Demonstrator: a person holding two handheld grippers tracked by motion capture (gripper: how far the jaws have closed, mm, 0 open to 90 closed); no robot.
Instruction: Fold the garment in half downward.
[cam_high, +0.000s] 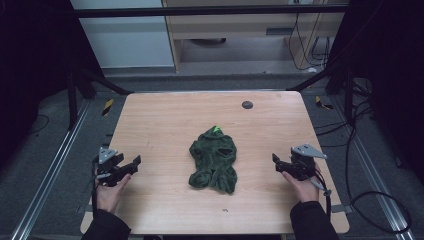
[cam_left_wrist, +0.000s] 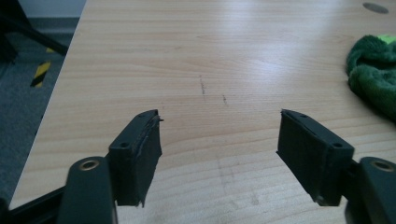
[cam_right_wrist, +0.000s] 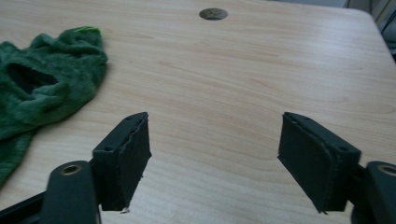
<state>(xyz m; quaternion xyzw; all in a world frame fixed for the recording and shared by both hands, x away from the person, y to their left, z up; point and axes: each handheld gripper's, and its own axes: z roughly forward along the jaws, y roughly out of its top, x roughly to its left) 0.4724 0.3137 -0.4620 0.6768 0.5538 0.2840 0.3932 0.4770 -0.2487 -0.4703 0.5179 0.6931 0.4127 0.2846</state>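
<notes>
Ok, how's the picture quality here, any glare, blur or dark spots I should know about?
High view: dim, surroundings nearly black, the green cloth dark but readable on the table. Left gripper view: pale glare on the wood, cloth soft at the edge. Right gripper view: even light, near jaws slightly soft.

Wooden table (cam_high: 165, 200), crumpled green cloth (cam_high: 214, 160) mid-table

The high view was dim and soft, its left and right edges sinking into near black, and only the table (cam_high: 165, 125) was evenly lit from above. The cloth (cam_high: 214, 160) cast almost no shadow. In the left gripper view a pale glare washed across the far wood, and the near jaws were blurred. The right gripper view was brighter, with soft focus on its near jaws too.
</notes>
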